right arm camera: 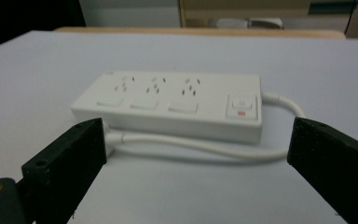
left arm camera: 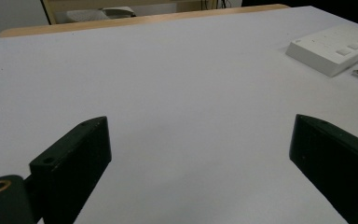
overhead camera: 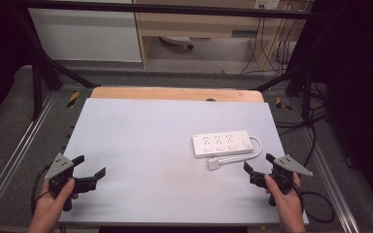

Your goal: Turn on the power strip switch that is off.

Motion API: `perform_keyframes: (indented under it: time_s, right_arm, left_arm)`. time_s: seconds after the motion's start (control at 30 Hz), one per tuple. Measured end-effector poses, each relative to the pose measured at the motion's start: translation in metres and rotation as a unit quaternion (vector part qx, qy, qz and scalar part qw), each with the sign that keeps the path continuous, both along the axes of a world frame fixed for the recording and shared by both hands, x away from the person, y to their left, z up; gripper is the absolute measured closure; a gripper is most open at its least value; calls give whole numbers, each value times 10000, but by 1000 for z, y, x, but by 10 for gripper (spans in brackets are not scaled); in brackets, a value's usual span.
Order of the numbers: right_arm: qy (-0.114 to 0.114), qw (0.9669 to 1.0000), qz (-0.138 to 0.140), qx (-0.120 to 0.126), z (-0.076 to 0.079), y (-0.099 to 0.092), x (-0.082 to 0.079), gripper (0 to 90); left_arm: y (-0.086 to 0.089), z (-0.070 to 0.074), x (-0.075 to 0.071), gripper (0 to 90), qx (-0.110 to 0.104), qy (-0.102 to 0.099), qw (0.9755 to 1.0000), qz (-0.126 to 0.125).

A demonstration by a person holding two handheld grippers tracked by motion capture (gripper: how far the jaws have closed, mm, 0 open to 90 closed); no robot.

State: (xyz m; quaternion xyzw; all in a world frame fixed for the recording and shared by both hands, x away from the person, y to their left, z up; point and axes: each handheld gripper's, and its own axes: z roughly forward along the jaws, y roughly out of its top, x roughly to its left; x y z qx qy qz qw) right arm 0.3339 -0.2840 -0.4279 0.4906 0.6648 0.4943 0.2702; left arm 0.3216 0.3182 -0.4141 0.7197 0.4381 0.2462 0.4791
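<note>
We note first, nearest the high camera, the person's two hands at the near table edge, each holding a gripper. The left gripper (overhead camera: pixel 93 165) rests over bare table (overhead camera: pixel 141 141) at the near left, its jaws spread wide and holding nothing; its own view confirms open white surface between them. The right gripper (overhead camera: pixel 258 167) sits at the near right, jaws likewise spread and empty.

The white power strip (overhead camera: pixel 222 144) lies flat on the right half of the table, just ahead of the right gripper and well apart from the left. In the right gripper view the strip (right arm camera: pixel 172 105) sits framed between the jaws, its switch end to the right. Its white cable (overhead camera: pixel 257 148) loops from that end round the near side to a plug (overhead camera: pixel 214 164) lying close to the right gripper.

Risks, in our judgement: the cable runs between the jaws and the strip body, so a low approach could snag or drag it and skew the strip. The smooth casing may slip from a narrow pinch. The plug, loose and near, could be knocked off line by the inner jaw.
</note>
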Motion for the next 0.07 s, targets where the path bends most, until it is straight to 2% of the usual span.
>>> perform_keyframes:
  time_s: [0.07]
  right_arm:
    - [325,9993,-95,-178,-9,-2,-1,47]
  left_arm:
    - [-1,0,0,53,16,-3,10000,-9]
